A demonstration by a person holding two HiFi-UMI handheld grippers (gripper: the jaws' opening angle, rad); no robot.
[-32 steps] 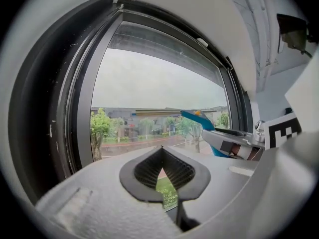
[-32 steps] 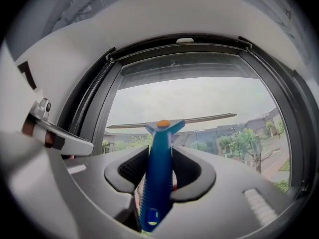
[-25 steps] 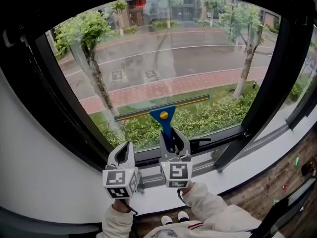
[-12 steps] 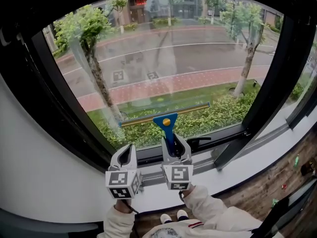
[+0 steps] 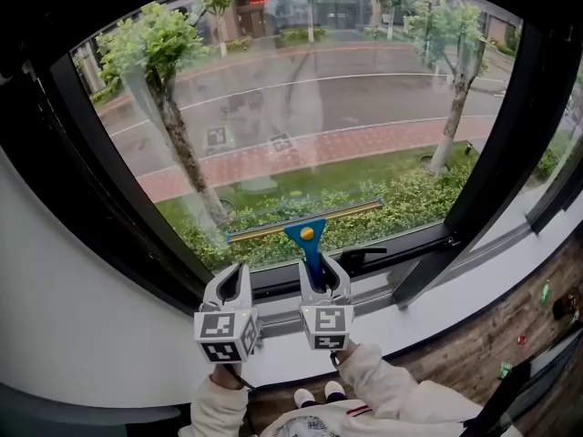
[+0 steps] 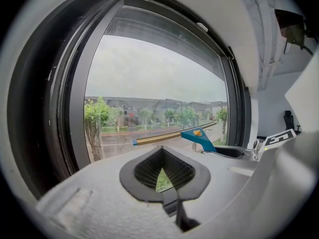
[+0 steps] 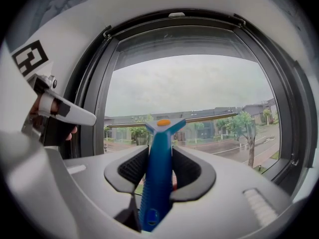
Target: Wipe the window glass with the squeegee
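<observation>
My right gripper [image 7: 157,169] has its jaws clamped narrow on the blue handle of the squeegee [image 5: 307,234], with a pad against each side of it. The squeegee's blade runs across the lowest part of the window glass [image 5: 301,98], slightly tilted, just above the bottom frame [image 5: 401,247]. My left gripper [image 6: 162,172] sits just beside the right one, jaws closed together with nothing between them.

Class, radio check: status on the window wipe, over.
Right gripper shut on squeegee. Left gripper shut, empty. Blade low on window glass. Nothing in the way.
</observation>
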